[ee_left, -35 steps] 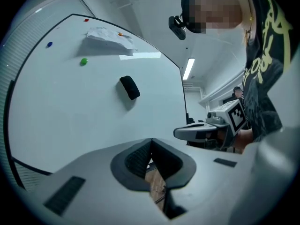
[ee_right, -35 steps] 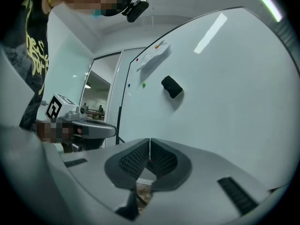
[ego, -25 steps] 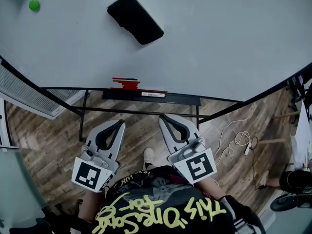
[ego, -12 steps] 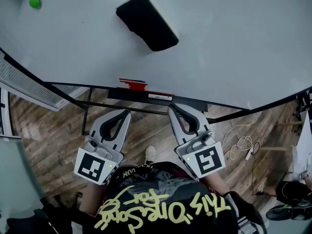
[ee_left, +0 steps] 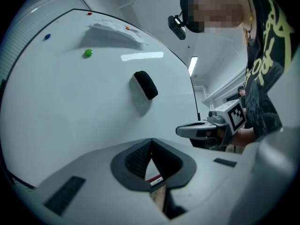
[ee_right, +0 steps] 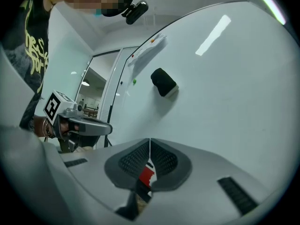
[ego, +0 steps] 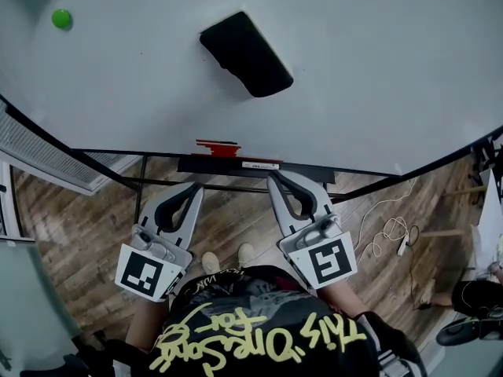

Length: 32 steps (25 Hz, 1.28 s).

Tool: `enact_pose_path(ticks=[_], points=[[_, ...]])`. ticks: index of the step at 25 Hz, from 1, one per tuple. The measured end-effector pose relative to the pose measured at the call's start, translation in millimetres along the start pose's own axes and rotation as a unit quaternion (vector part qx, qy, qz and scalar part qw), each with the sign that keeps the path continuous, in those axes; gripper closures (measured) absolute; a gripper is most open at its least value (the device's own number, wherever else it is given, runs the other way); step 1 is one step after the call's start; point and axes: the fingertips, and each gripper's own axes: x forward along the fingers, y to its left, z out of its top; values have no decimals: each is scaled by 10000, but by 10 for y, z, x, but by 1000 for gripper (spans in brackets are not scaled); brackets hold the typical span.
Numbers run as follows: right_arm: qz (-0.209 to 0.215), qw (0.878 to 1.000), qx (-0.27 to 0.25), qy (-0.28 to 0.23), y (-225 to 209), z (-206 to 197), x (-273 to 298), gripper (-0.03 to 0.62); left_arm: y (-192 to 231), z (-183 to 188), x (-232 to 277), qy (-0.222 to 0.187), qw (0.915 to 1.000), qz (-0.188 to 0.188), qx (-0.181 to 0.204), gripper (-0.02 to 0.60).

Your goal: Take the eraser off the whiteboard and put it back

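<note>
A whiteboard [ego: 377, 69] is seen above a wooden floor [ego: 236, 226], with a green magnet [ego: 61, 19] at its upper left. The black eraser [ego: 246, 54] is stuck to the board, its long axis slanted from upper left to lower right. The left tongs [ego: 191, 191] and right tongs [ego: 277, 183] are closed together, with nothing gripped, well below it.

Both grippers now stand closer to the whiteboard [ego: 377, 69] than a second ago. The left gripper [ego: 194, 188] and the right gripper [ego: 275, 179] have moved up toward the tray [ego: 299, 168]. The right one's tip is now almost under the tray's front edge, where a wider strip of wooden floor [ego: 228, 226] lay between them before. The person has stepped in as well, so two shoes [ego: 211, 262] show between the grippers instead of one. In the head view the board's lower edge lies lower in the frame, and the eraser [ego: 246, 53] and green magnet [ego: 61, 19] have shifted down and to the right.
</note>
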Motion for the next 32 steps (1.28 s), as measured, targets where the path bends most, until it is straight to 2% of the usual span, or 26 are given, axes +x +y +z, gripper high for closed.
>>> enact_pose_path(ticks=[10, 15, 16, 18, 20, 25, 32], points=[[-453, 9960, -720, -289, -69, 522, 85, 582, 78, -95, -188, -63, 9999, 24, -85, 575], [-614, 9910, -1105, -438, -90, 760, 192, 579, 182, -158, -313, -79, 9997, 172, -169, 574], [-644, 9900, -1171, -453, -92, 799, 207, 564, 205, -161, -343, -82, 9996, 207, -172, 574], [-659, 9886, -1256, -509, -84, 885, 232, 487, 242, -172, -412, -92, 9994, 280, -182, 574], [-674, 9873, -1318, -585, -83, 970, 264, 476, 275, -207, -478, -103, 9991, 355, -226, 574], [-716, 9818, -1600, -725, -97, 1203, 404, 383, 349, -256, -554, -167, 9985, 459, -234, 575], [-1182, 9649, -2248, -668, -153, 1410, 654, 338, 447, -261, -642, -67, 9979, 586, -272, 574]])
